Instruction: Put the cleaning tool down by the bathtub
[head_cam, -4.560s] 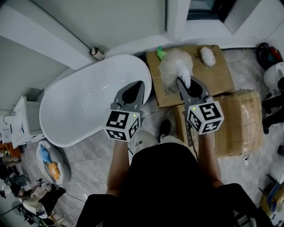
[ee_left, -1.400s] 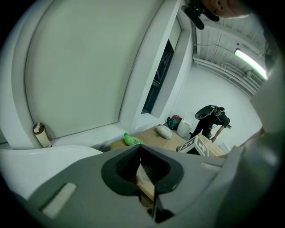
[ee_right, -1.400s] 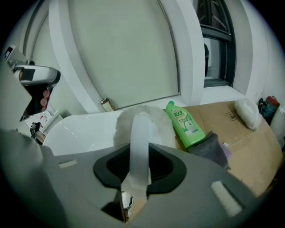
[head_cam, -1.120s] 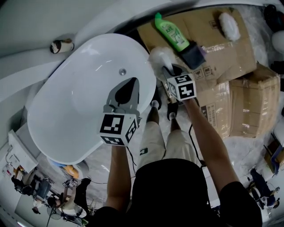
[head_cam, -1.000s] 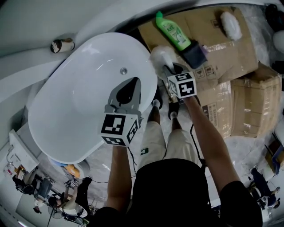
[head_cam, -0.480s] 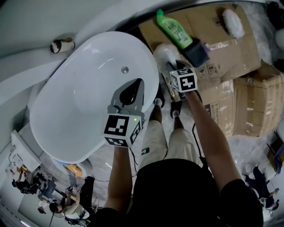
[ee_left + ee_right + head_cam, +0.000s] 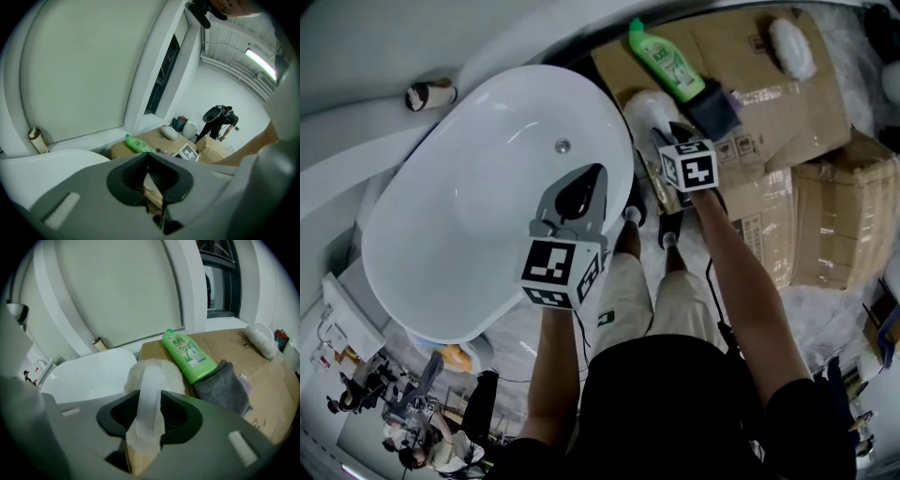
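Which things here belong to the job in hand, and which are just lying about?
In the job: bathtub; cleaning tool; right claw, whose jaws have just been opening with the tool's handle between them.
Lying about: green AXE bottle; grey cloth; cardboard boxes; left claw, shut and empty.

Behind right gripper (image 7: 150, 409): brush (image 7: 152, 378) handle's near end. In head view, cropped at 3 o'clock: box (image 7: 836, 225); blurred at 7 o'clock: people (image 7: 403, 422).
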Tool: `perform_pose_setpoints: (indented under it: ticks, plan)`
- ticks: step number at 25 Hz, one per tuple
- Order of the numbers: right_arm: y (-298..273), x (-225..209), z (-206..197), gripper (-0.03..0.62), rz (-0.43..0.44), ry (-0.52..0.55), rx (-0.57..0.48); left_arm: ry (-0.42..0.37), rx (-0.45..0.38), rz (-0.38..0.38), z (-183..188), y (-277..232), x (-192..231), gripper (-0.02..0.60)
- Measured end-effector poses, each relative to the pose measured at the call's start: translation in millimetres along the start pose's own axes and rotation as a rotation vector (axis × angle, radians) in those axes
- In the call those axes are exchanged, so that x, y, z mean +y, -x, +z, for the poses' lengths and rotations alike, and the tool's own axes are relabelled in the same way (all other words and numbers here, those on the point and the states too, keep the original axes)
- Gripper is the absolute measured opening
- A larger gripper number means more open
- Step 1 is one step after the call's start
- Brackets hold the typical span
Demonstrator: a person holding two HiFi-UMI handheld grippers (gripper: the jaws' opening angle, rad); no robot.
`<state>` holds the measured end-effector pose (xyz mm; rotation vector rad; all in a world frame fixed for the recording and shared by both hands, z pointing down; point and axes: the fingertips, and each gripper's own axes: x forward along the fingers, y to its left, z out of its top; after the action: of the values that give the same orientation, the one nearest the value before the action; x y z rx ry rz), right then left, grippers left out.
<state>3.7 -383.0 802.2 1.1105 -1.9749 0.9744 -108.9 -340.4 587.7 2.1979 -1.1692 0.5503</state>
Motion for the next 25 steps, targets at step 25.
perform_pose_setpoints:
  ticks: [25]
  plan:
    - [89, 17, -7, 0.124, 0.038, 0.093, -0.061, -0.02, -0.062, 0.017, 5, 22, -78, 0.0]
